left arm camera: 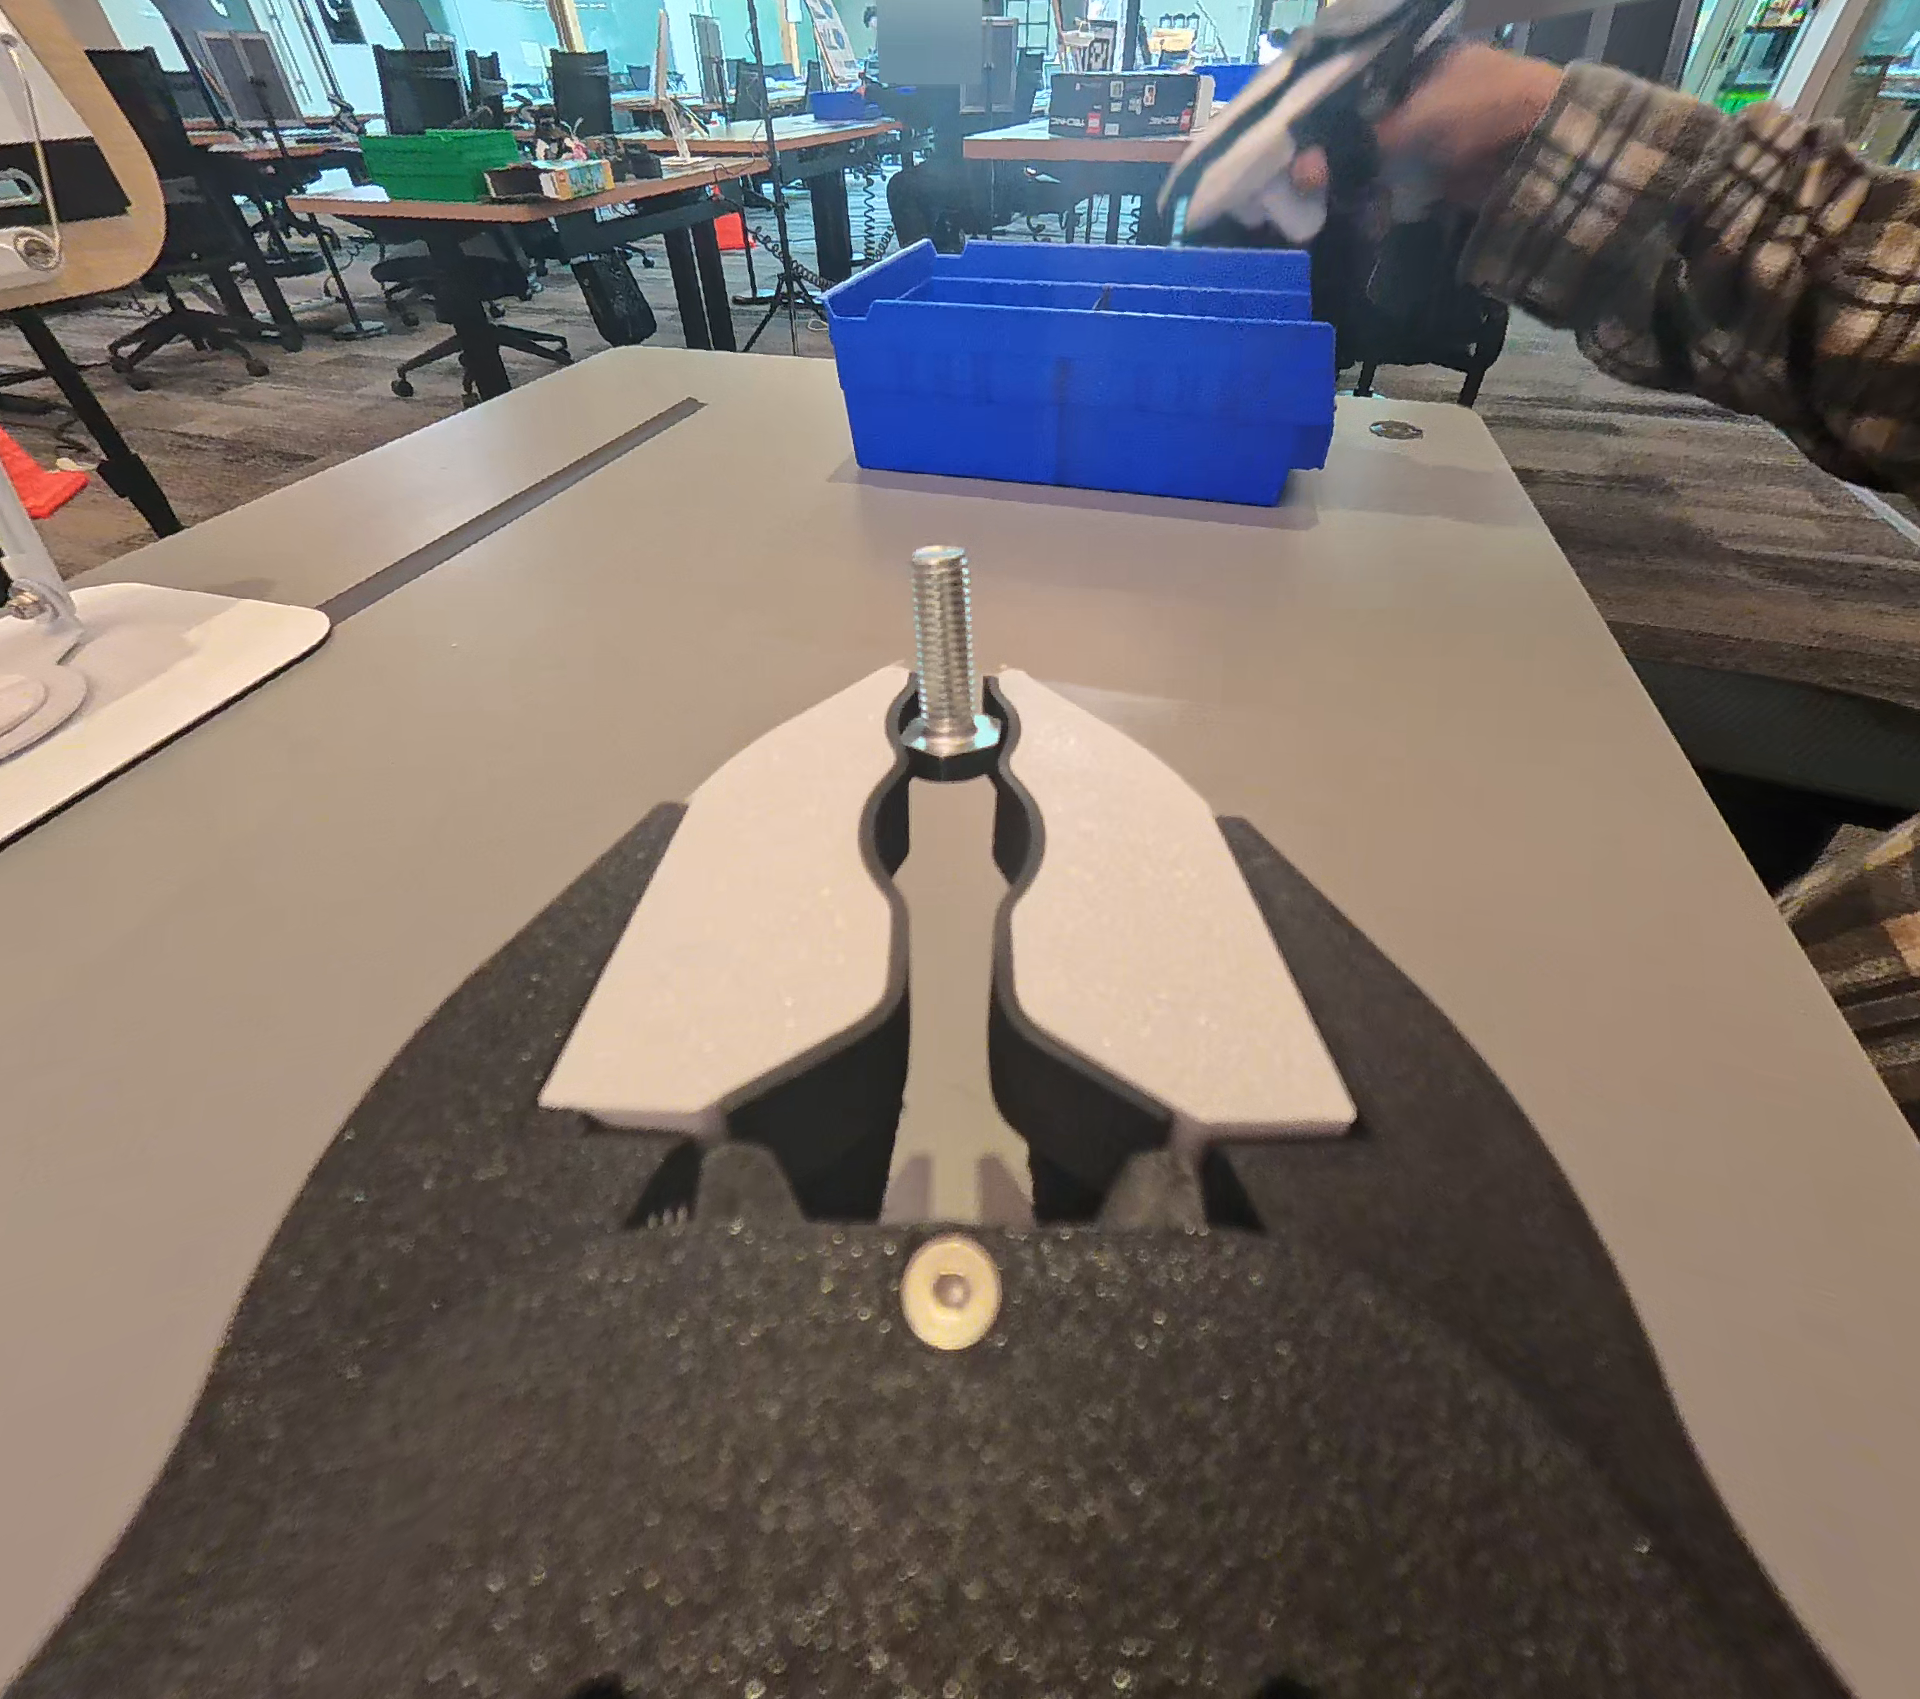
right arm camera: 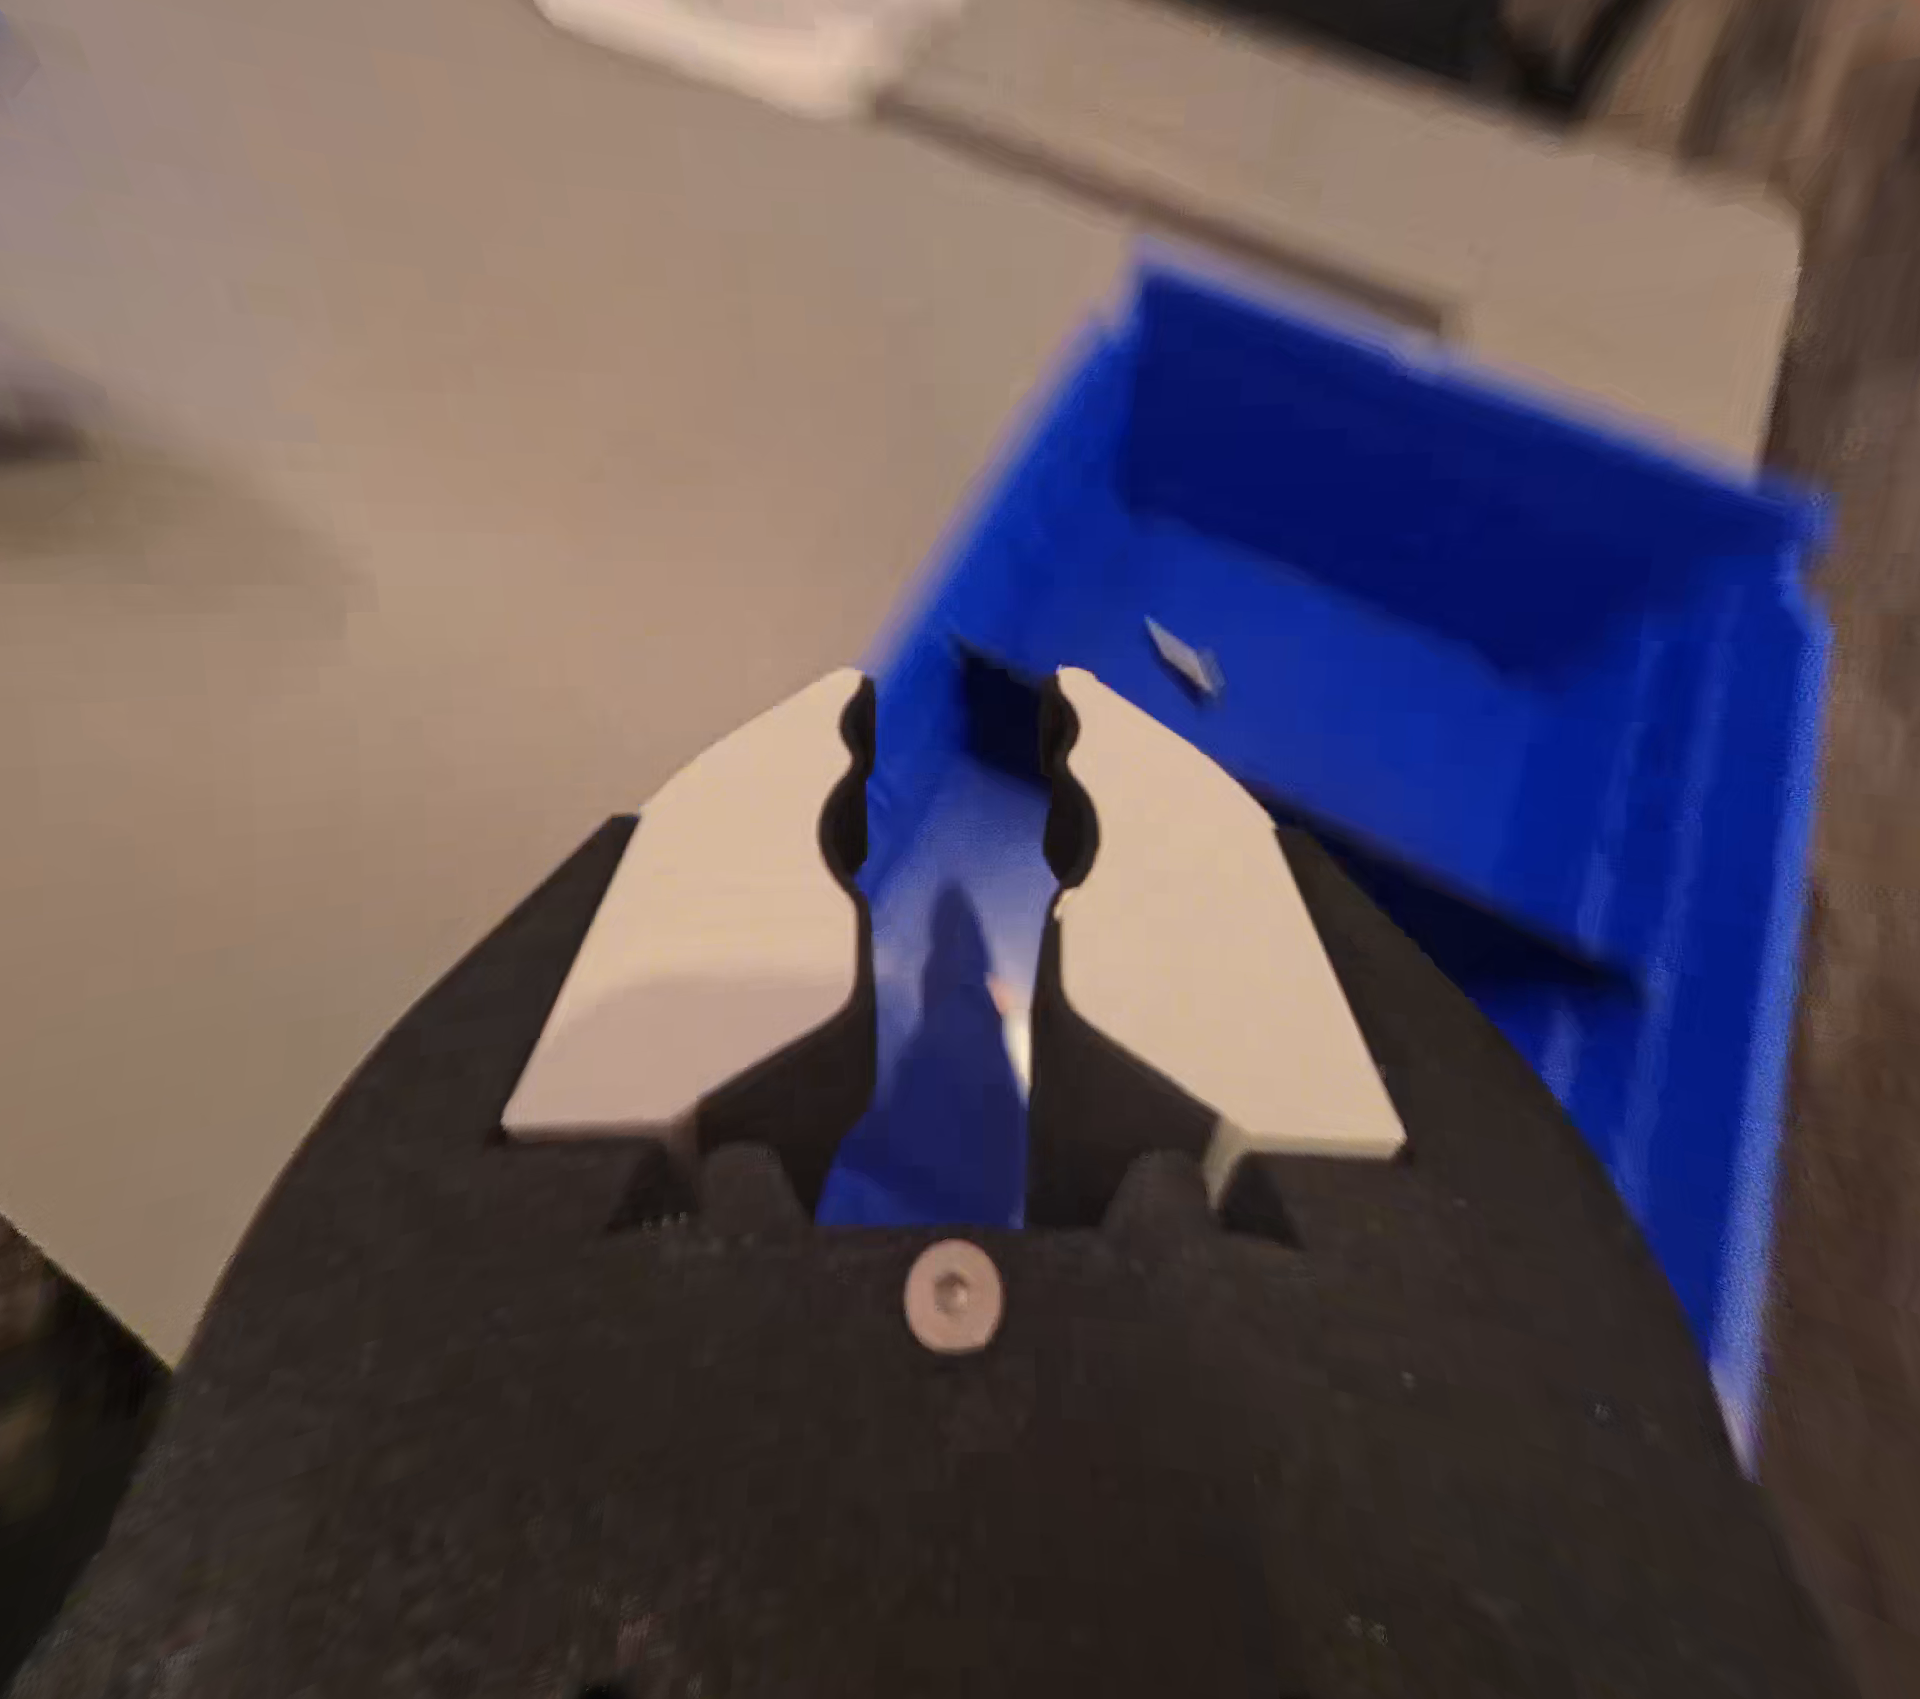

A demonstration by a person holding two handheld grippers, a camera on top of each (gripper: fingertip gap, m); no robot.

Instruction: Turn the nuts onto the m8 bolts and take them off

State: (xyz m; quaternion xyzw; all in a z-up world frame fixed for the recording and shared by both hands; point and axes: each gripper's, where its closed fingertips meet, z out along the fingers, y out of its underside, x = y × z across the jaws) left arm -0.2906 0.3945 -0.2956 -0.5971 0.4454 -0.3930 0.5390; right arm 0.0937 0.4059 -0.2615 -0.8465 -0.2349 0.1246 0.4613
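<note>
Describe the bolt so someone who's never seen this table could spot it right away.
On the grey table, in front of the blue bin, the left gripper is shut on the bolt by its hex head. The bolt stands upright, its silver threaded shank pointing up, bare of any nut. It is the only metal thing standing above the tabletop.

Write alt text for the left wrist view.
The left gripper holds a silver bolt upright by its hex head, jaws closed on it, threads pointing up and bare of any nut. Beyond it on the grey table sits a blue bin, with the right gripper blurred above it.
</note>
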